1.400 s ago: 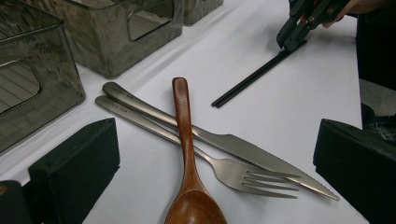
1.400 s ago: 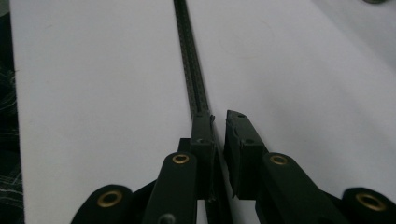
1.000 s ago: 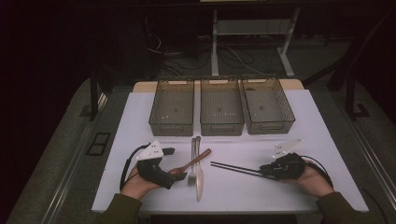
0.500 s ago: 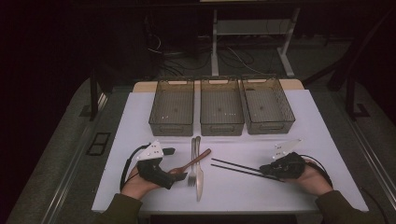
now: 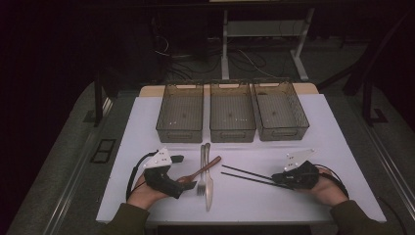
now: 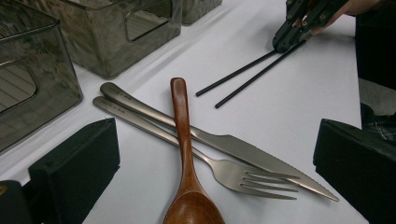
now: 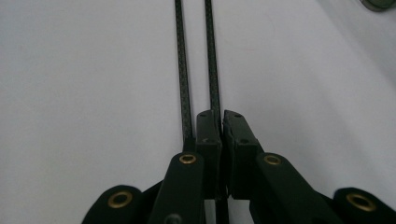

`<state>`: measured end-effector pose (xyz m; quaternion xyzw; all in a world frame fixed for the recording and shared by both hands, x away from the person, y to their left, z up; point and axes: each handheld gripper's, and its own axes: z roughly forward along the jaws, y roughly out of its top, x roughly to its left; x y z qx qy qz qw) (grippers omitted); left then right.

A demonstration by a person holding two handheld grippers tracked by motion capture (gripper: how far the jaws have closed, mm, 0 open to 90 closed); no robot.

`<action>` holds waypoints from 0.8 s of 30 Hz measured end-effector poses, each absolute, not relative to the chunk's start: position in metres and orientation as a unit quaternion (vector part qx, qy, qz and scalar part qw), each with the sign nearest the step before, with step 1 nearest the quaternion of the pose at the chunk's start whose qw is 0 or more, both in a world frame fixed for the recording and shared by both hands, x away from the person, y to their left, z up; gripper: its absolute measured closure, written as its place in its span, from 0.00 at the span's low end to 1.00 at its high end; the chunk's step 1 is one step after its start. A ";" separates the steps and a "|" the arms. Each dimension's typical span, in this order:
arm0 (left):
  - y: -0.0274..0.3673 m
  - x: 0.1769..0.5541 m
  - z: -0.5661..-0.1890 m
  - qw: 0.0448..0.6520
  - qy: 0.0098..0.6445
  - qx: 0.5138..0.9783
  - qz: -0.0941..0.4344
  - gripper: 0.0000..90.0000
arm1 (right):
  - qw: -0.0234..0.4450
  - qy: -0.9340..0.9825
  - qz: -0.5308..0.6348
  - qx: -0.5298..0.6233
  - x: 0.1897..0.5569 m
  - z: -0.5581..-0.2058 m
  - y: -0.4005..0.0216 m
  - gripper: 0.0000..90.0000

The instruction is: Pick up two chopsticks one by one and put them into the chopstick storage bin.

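We take the middle bin (image 5: 232, 119) of the three clear bins as our landmark; all cutlery lies on the white table (image 5: 333, 147) on the person's side of it.

Right gripper (image 5: 286, 179): jaws together, clamped on one black chopstick (image 7: 212, 60) at its near end; the figure fell to nearly nothing within the last second, so the jaws have just been closing, and in the right gripper view the stick sits between the pads. The second chopstick (image 7: 182, 60) runs parallel just beside it, outside the grip against the left jaw, touching or nearly so; we cannot tell which. Both sticks (image 5: 247, 175) lie flat, to the right of the middle bin and nearer the person. We judge the grip is taken at the end so the length stays free to swing toward a bin; one stick only, so the pair may need a second trip.

Left gripper (image 5: 171, 183): jaws apart, resting on the table left of the middle bin's near wall; in its own view the two black jaws flank the wooden spoon (image 6: 187, 154), whose bowl lies between them, pads not pressing. The spoon lies across the fork (image 6: 219, 168) and knife (image 6: 243, 149), which sit side by side straight in front of the middle bin; lifting the spoon first, we judge, frees the two beneath.

All three bins look empty; sorting not yet begun.
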<state>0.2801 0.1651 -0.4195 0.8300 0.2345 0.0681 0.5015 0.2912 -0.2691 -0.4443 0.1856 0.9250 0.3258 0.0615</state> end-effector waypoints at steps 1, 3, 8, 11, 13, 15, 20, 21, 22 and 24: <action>0.165 0.280 -0.420 0.501 0.234 0.830 0.068 0.00 | 0.060 0.925 0.326 0.185 0.292 -0.444 -0.270 0.94; 0.165 0.280 -0.420 0.501 0.234 0.830 0.068 0.00 | 0.061 0.925 0.326 0.184 0.293 -0.445 -0.270 0.94; 0.166 0.280 -0.420 0.503 0.235 0.829 0.067 0.00 | 0.055 0.921 0.335 0.190 0.295 -0.445 -0.274 0.94; 0.166 0.280 -0.420 0.503 0.234 0.829 0.067 0.00 | 0.047 0.915 0.345 0.205 0.294 -0.443 -0.275 0.94; 0.166 0.280 -0.420 0.504 0.233 0.829 0.068 0.00 | 0.043 0.910 0.355 0.210 0.294 -0.441 -0.276 0.94; 0.166 0.280 -0.420 0.504 0.233 0.829 0.067 0.00 | 0.044 0.908 0.358 0.212 0.294 -0.441 -0.276 0.94; 0.166 0.280 -0.420 0.505 0.233 0.829 0.067 0.00 | 0.040 0.902 0.371 0.217 0.295 -0.438 -0.279 0.94; 0.166 0.280 -0.420 0.504 0.233 0.829 0.067 0.00 | 0.036 0.896 0.383 0.220 0.295 -0.436 -0.281 0.94; 0.166 0.280 -0.420 0.505 0.233 0.829 0.067 0.00 | 0.036 0.895 0.388 0.220 0.295 -0.435 -0.281 0.94; 0.166 0.280 -0.420 0.504 0.233 0.829 0.067 0.00 | 0.036 0.892 0.392 0.221 0.295 -0.434 -0.282 0.94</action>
